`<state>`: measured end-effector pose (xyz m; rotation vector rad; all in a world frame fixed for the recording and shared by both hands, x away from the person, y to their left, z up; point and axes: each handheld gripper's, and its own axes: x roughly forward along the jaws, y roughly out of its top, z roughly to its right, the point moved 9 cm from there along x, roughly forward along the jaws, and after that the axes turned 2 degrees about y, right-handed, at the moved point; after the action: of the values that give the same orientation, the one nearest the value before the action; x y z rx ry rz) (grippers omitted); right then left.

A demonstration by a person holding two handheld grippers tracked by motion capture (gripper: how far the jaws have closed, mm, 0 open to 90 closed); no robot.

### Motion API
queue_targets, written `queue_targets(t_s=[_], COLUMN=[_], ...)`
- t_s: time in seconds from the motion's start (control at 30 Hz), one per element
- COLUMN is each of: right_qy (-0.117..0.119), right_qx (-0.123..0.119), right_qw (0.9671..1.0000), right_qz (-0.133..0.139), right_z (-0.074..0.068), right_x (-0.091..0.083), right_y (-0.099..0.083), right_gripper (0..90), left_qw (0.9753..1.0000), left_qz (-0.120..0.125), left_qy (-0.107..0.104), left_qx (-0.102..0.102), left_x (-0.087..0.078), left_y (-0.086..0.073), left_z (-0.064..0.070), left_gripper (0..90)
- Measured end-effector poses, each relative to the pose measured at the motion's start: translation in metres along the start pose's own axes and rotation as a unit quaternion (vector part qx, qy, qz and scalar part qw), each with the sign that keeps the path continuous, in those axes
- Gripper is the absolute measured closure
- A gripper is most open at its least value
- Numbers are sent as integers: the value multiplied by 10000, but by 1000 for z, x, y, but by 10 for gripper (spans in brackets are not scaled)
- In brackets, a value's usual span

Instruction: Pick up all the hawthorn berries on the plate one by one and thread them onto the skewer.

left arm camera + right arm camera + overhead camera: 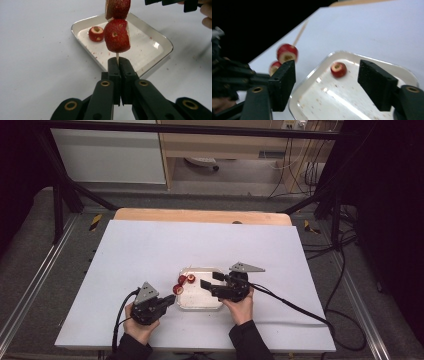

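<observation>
Left tongs (117, 65) clamped on upright skewer (117, 55).

We see tray (200, 304) mid-table (150, 245); one fruit piece (191, 278) in it; skewer (117, 58) with two pieces at tray's left edge.

The table (150, 250) is pale grey-white, with a light wood strip along its far edge. Near its front edge the tray (160, 41) is shiny silver with a white floor flecked with tiny red crumbs. The loose fruit (96, 33) in it is red with a cream cored centre. The two skewered fruits (117, 35) are red, finely speckled, on a pale tan stick (117, 57). Both the left gripper (120, 62) and the right gripper (327, 80) are matt black with brass-coloured rivets
</observation>
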<state>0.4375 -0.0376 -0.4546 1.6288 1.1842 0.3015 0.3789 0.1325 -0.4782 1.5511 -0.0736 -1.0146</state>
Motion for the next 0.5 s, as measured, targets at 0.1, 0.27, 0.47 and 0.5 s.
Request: queue_targets(t_s=[0.1, 0.27, 0.47, 0.5], right_qy=[-127, -293, -420, -460], right_qx=[-214, -464, -588, -640], right_qw=[9992, 9960, 9909, 9892], right_qz=[-315, -711, -1136, -1233], right_z=[4, 11, 18, 18], right_x=[-1, -6, -9, -9], right_y=[-6, -10, -8, -8], right_gripper=[248, 189, 148, 148], left_qw=[9999, 9995, 9984, 9982], left_qz=[-86, -214, -392, -421], left_qy=[49, 76, 44, 41], left_qx=[113, 218, 413, 427], left_x=[-7, -17, -18, -18], left_y=[-7, -14, -21, -22], left_z=[-7, -18, -22, -23], left_gripper=[886, 886, 886, 886])
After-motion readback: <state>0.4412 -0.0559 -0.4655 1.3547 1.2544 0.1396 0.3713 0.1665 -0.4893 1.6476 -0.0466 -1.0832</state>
